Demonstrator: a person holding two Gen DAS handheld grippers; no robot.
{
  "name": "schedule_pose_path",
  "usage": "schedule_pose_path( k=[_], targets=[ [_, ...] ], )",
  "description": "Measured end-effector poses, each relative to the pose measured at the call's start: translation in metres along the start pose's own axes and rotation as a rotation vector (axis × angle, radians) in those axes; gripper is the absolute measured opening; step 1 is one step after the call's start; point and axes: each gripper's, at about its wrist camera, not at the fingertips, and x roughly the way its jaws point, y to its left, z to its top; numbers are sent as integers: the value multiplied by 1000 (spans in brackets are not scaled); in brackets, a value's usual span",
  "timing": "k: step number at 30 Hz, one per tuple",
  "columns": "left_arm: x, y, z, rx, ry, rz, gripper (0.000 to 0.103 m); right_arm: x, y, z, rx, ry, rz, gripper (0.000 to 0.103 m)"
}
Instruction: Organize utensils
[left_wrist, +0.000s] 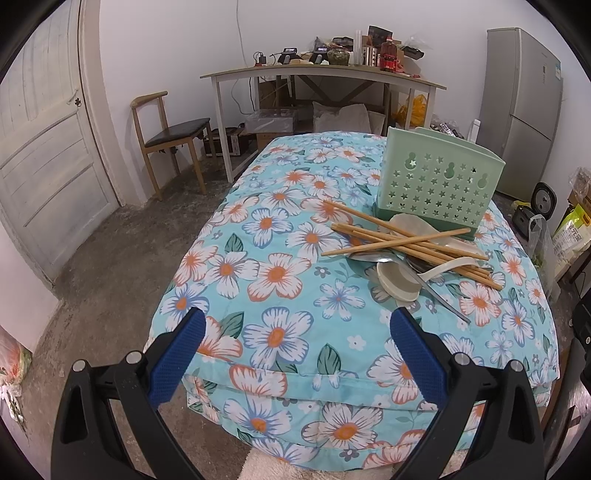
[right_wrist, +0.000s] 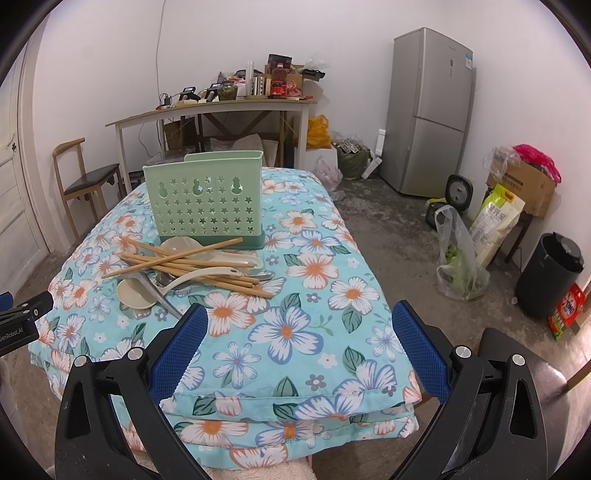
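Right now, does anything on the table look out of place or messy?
Yes. The chopsticks and spoons lie in a crisscrossed heap on the floral cloth, in front of the green utensil holder, rather than standing inside it.

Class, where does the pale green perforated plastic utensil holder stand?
The utensil holder stands upright on the floral quilt, just behind the heap of chopsticks.

White plastered walls (right_wrist: 351, 55) seen all round; grey concrete floor (right_wrist: 399, 236) worn and stained. Silver fridge (right_wrist: 428, 110) set in corner. Left of fridge, long side table (right_wrist: 207, 110) placed against wall, top cluttered with bottles and boxes. Wooden chair (left_wrist: 166, 136) with dark seat stood further left. White panelled door (left_wrist: 48, 147) seen beyond chair. Black bin (right_wrist: 550, 277) right of fridge.
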Motion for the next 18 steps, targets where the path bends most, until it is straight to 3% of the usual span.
schedule_pose_path(
  k=[18],
  targets=[
    [2,-1,-1,7,1,0,97,-4,5,2,-2,-1,2,95]
  ],
)
